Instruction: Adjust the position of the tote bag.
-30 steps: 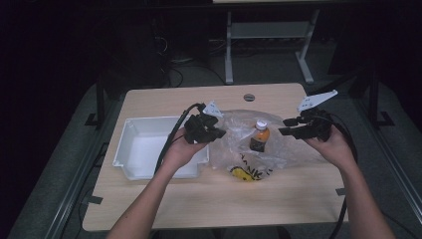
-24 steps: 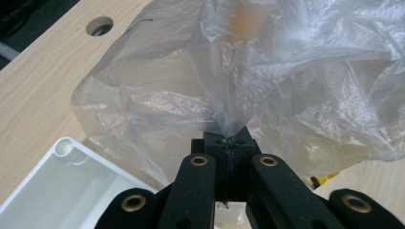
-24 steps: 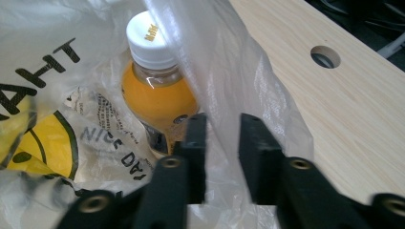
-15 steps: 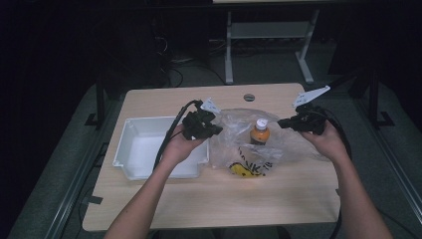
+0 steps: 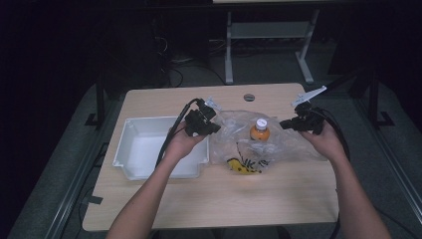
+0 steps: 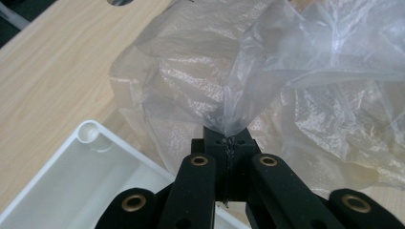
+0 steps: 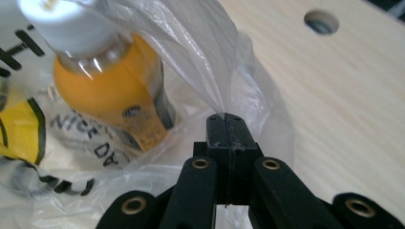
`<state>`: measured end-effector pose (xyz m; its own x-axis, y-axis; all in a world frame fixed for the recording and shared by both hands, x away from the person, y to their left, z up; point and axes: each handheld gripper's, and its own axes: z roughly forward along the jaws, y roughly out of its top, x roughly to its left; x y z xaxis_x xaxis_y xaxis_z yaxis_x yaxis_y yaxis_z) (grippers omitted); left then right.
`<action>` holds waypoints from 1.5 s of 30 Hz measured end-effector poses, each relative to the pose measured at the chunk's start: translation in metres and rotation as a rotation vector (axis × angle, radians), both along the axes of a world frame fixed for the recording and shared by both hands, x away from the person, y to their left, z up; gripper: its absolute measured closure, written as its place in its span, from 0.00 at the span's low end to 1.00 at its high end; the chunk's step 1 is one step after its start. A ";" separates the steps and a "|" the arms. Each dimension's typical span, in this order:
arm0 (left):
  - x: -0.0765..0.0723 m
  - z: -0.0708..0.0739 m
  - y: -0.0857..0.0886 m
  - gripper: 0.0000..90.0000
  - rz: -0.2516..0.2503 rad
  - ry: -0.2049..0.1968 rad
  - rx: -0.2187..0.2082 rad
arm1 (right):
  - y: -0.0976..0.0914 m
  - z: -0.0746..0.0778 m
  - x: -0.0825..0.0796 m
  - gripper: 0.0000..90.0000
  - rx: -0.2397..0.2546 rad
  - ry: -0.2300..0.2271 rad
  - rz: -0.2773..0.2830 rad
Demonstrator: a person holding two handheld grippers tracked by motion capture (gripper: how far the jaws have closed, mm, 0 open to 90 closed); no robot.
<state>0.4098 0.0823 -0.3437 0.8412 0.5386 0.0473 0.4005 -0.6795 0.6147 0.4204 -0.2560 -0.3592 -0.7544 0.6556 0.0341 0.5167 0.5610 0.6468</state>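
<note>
Dark floor is surrounding the pale wooden table (image 5: 278, 199) where I am working. Lying near its middle is the clear plastic bag (image 5: 234, 137), with an orange bottle (image 5: 259, 132) standing upright inside it beside yellow and black print. I am judging the film to be thin, soft and slippery, light in itself but weighted by the bottle, so it is likely to sag and tear if I am pulling from one spot only. I am taking it by its edges on both sides: my left gripper (image 6: 226, 138) is pinching a gathered fold with its jaws pressed together, and my right gripper (image 7: 226, 125) is clamping the opposite edge, its jaws having just been closing on the film. Just beside the bag's left side, a white tray (image 5: 130, 164) is sitting empty.
</note>
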 end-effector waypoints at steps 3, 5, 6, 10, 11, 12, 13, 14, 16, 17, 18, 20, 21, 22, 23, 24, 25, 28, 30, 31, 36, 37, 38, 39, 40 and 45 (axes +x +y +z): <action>-0.002 -0.004 -0.006 1.00 -0.005 0.008 0.026 | -0.002 -0.008 -0.002 1.00 -0.012 0.026 -0.018; -0.003 -0.008 -0.011 1.00 -0.006 0.011 0.038 | -0.004 -0.014 -0.003 1.00 -0.014 0.044 -0.022; -0.004 -0.009 -0.013 1.00 -0.011 0.013 0.055 | -0.004 -0.017 -0.004 1.00 -0.012 0.055 -0.023; -0.006 -0.019 -0.022 1.00 -0.019 0.019 0.106 | -0.004 -0.029 -0.006 1.00 -0.023 0.085 -0.024; -0.005 -0.021 -0.023 1.00 -0.020 0.021 0.122 | -0.004 -0.031 -0.005 1.00 -0.026 0.086 -0.022; -0.005 -0.024 -0.024 1.00 -0.020 0.027 0.132 | -0.004 -0.036 -0.006 1.00 -0.030 0.091 -0.028; -0.005 -0.026 -0.024 1.00 -0.017 0.033 0.136 | -0.004 -0.039 -0.006 1.00 -0.037 0.098 -0.031; -0.004 -0.027 -0.025 1.00 -0.020 0.040 0.141 | -0.005 -0.042 -0.006 1.00 -0.038 0.115 -0.038; -0.003 -0.031 -0.025 1.00 -0.020 0.043 0.151 | -0.005 -0.045 -0.006 1.00 -0.043 0.125 -0.039; -0.003 -0.032 -0.026 1.00 -0.020 0.048 0.156 | -0.006 -0.048 -0.006 1.00 -0.044 0.130 -0.039; -0.003 -0.033 -0.026 1.00 -0.021 0.050 0.162 | -0.006 -0.051 -0.006 1.00 -0.039 0.128 -0.045; -0.003 -0.036 -0.027 1.00 -0.027 0.058 0.175 | -0.007 -0.054 -0.006 1.00 -0.032 0.143 -0.051; -0.003 -0.037 -0.028 1.00 -0.027 0.062 0.175 | -0.007 -0.057 -0.006 1.00 -0.037 0.151 -0.053; -0.003 -0.037 -0.029 1.00 -0.031 0.063 0.182 | -0.007 -0.061 -0.006 1.00 -0.038 0.166 -0.053; -0.003 -0.038 -0.030 1.00 -0.032 0.062 0.186 | -0.007 -0.064 -0.006 1.00 -0.037 0.168 -0.052; -0.004 -0.038 -0.031 1.00 -0.035 0.066 0.190 | -0.007 -0.065 -0.006 1.00 -0.036 0.168 -0.058; -0.004 -0.039 -0.031 1.00 -0.037 0.069 0.193 | -0.008 -0.067 -0.007 1.00 -0.035 0.168 -0.059; -0.004 -0.041 -0.033 1.00 -0.036 0.076 0.194 | -0.008 -0.074 -0.007 1.00 -0.028 0.184 -0.066; -0.003 -0.042 -0.034 1.00 -0.043 0.080 0.204 | -0.009 -0.076 -0.006 1.00 -0.028 0.188 -0.064; -0.003 -0.042 -0.034 1.00 -0.046 0.081 0.203 | -0.009 -0.078 -0.007 1.00 -0.028 0.195 -0.070; -0.003 -0.041 -0.034 1.00 -0.046 0.095 0.174 | -0.010 -0.078 -0.007 1.00 -0.029 0.196 -0.082; -0.003 -0.039 -0.033 1.00 -0.052 0.100 0.159 | -0.010 -0.077 -0.008 1.00 -0.027 0.190 -0.083; -0.004 -0.037 -0.031 0.98 -0.049 0.103 0.137 | -0.011 -0.073 -0.010 1.00 -0.018 0.171 -0.080; -0.005 -0.035 -0.029 0.98 -0.047 0.100 0.116 | -0.011 -0.073 -0.010 1.00 -0.018 0.171 -0.080; -0.005 -0.032 -0.027 0.95 -0.049 0.103 0.094 | -0.012 -0.071 -0.011 1.00 -0.017 0.160 -0.076; -0.012 -0.015 -0.013 0.84 -0.071 0.092 -0.005 | -0.016 -0.063 -0.016 1.00 -0.003 0.137 -0.078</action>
